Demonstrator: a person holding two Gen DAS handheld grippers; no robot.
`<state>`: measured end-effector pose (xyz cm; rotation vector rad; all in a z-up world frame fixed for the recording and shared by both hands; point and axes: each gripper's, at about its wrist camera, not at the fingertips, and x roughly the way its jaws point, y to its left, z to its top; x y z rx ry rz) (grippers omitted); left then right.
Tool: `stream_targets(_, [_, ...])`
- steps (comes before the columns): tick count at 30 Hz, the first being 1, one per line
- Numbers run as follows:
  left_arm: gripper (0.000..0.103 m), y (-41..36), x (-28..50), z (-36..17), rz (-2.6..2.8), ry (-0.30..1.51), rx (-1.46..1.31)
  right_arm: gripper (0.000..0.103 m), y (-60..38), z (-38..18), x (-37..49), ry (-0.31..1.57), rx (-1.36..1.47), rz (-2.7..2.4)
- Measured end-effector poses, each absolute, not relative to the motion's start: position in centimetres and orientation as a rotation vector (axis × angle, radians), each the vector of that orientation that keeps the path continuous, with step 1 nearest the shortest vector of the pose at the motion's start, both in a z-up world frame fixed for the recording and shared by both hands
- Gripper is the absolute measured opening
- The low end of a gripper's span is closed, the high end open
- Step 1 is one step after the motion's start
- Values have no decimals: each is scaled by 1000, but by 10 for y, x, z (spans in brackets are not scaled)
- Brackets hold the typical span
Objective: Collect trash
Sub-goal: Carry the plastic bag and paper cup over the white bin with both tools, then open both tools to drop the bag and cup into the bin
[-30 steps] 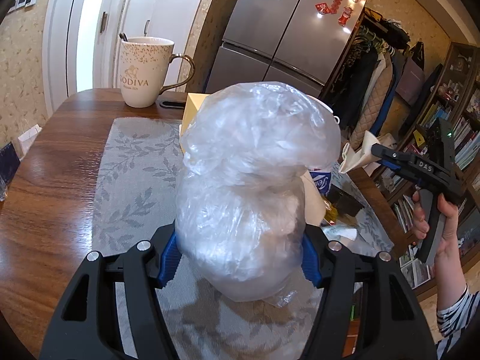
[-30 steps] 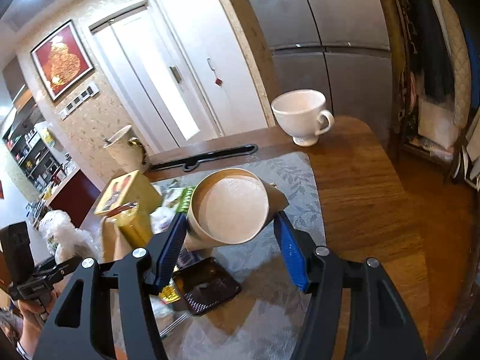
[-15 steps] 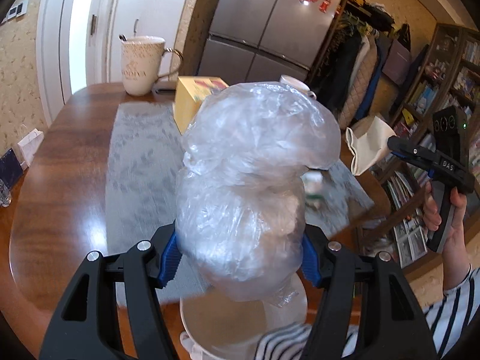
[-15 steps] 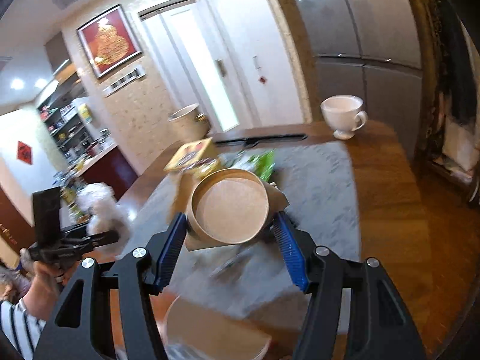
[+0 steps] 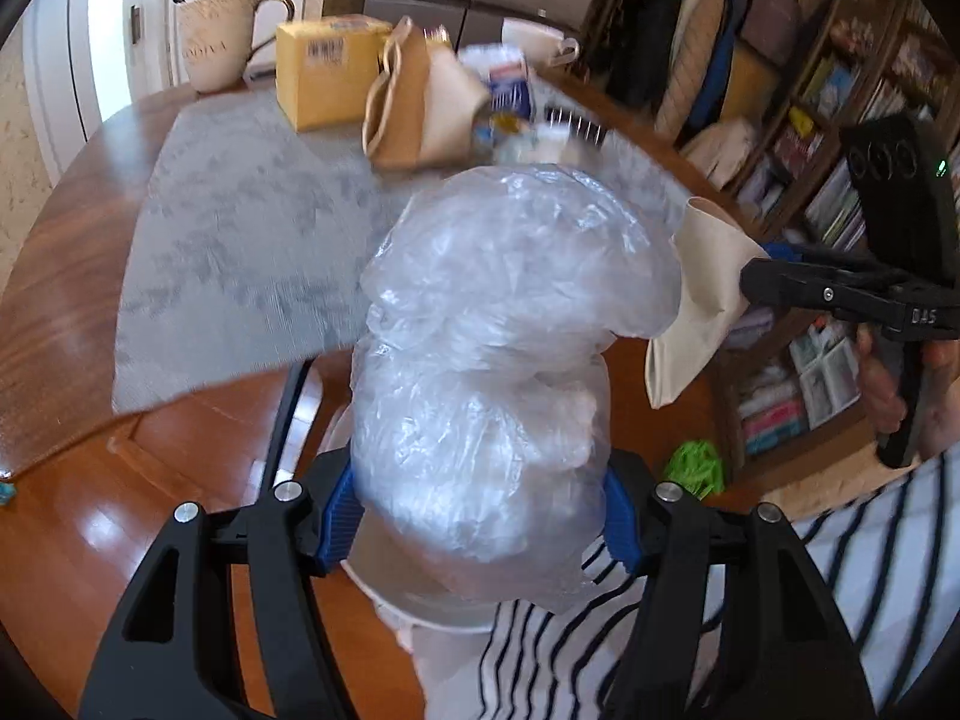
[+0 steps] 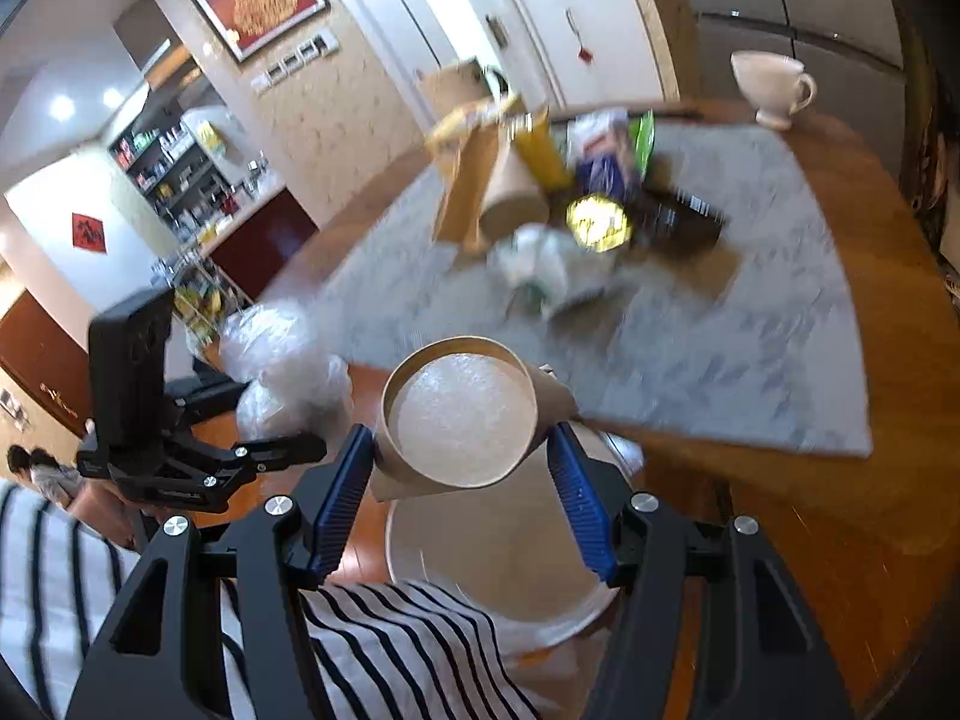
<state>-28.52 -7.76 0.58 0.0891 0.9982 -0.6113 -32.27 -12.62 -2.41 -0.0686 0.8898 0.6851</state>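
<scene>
My left gripper (image 5: 480, 516) has its fingers (image 5: 342, 510) clamped on one crumpled clear plastic bag (image 5: 498, 360), held off the worktop (image 5: 54, 300) edge above a white bin (image 6: 510, 564). My right gripper (image 6: 459, 498) has its fingers (image 6: 579, 510) pressed against one brown paper cup (image 6: 459, 414), over that same bin. I count two mugs (image 5: 219, 36) back on the worktop, one yellow box (image 5: 327, 69), one brown paper bag (image 5: 414, 108) and a blurred litter pile I can't count.
</scene>
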Motion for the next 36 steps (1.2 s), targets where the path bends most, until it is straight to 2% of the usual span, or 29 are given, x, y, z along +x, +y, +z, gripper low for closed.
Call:
stream_targets(14, [63,-81,-265,-89,-568,1167,99,55,-98,-133,-310,1081,-141,656])
stream_targets(33, [63,-90,-252,-143,-544,1263,211,54,-92,-184,-286,1217,-183,598])
stream_targets(36, [70,-92,-248,-148,-559,1280,214,57,-95,-191,-281,1252,-185,561])
